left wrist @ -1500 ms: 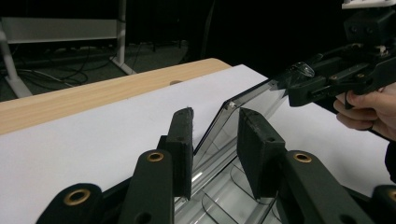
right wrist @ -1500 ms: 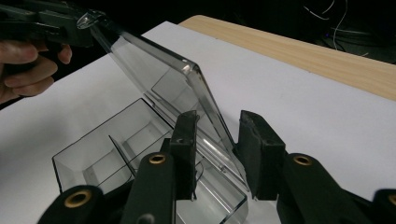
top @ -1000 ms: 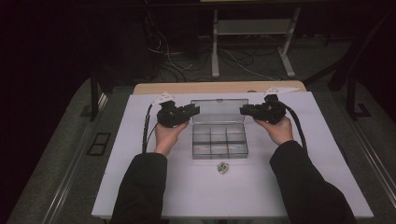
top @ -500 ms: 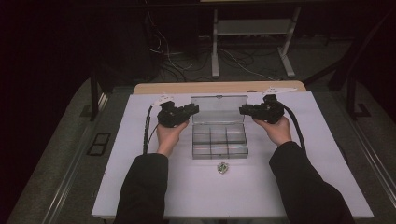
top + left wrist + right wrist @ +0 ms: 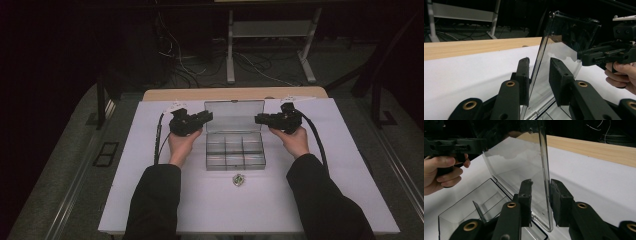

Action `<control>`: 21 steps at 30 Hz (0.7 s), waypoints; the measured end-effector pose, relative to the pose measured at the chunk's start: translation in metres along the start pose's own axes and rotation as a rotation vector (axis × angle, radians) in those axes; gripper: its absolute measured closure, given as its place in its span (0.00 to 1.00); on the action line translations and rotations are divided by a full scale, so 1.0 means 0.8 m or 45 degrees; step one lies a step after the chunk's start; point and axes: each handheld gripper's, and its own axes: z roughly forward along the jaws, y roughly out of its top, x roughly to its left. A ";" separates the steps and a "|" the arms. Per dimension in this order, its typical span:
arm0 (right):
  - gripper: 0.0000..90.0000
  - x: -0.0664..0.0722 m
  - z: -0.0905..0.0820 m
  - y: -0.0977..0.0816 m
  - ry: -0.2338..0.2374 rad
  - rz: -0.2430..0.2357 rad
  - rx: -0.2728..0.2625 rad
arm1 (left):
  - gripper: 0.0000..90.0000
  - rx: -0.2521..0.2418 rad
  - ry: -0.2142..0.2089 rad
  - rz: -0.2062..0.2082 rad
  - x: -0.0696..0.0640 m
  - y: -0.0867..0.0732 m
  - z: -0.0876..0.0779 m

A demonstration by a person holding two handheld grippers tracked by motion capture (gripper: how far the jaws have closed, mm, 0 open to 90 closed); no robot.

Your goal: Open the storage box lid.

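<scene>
The white tabletop [image 5: 150,200] takes up the lower half of the high view, with a strip of bare wood showing along its far edge; at the centre of the frame sits a clear plastic compartment box [image 5: 235,152], its six-cell base flat on the sheet and its hinged lid [image 5: 235,116] standing upright at the back. The left gripper [image 5: 205,117] reaches in from the left of the frame to the lid's left edge; its jaws have just been closing with that edge between them, and in the left gripper view one pad lies against the panel while the other stands just off it, so it straddles rather than pinches. The right gripper [image 5: 260,120] meets the lid's right edge; in the right gripper view the lid [image 5: 544,170] runs between the pads with a sliver of gap visible on each side (whether either pad truly presses I cannot tell). A small round metal piece [image 5: 238,179] lies on the tabletop just below the box, apart from it. The box looks light, stiff, slick and thin-walled; it is likely to skate or crack at the hinge if twisted, so taking both side edges evenly, low towards the hinge, seems safest.
</scene>
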 end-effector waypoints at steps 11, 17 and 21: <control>0.81 -0.006 0.004 -0.002 0.005 0.027 -0.023 | 0.75 0.048 0.008 -0.022 0.007 -0.012 0.005; 0.82 -0.008 0.006 -0.002 -0.001 0.032 -0.029 | 0.75 0.089 0.007 -0.037 0.016 -0.025 0.006; 0.82 -0.009 0.007 -0.002 -0.008 0.024 -0.029 | 0.77 0.110 -0.003 -0.052 0.020 -0.032 0.008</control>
